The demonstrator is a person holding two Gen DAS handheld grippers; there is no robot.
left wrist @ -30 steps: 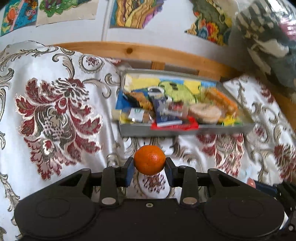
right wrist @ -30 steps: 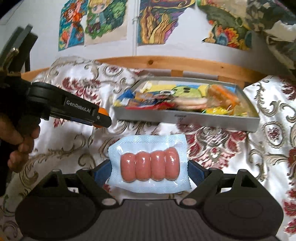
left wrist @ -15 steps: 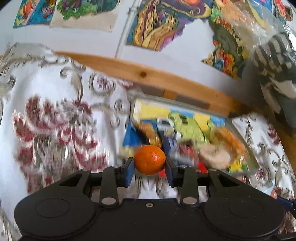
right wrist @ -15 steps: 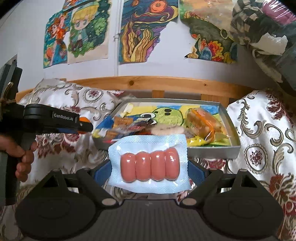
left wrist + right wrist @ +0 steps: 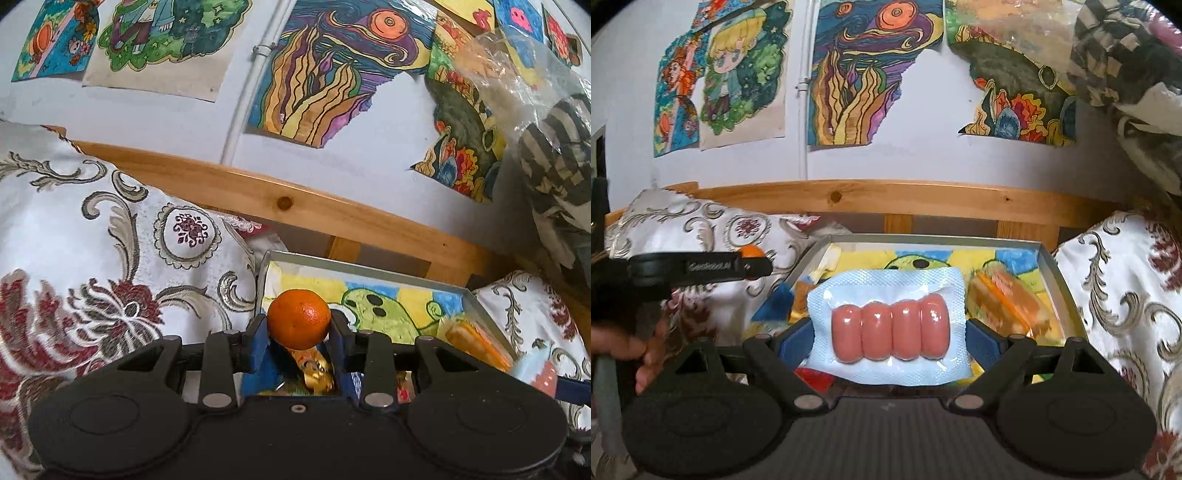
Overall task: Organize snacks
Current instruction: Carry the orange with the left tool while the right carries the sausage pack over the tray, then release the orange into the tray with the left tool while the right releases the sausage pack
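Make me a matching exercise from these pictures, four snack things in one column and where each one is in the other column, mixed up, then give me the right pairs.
Things:
1. orange
2. sausage pack
3. orange-wrapped snack
4. metal tray

Places:
A. lying inside the tray at its right side
B. clamped in the right hand-held gripper
C. resting on the patterned cloth
D. clamped in the left hand-held gripper

Pairs: 1-D, 2-B, 3-A, 4-C
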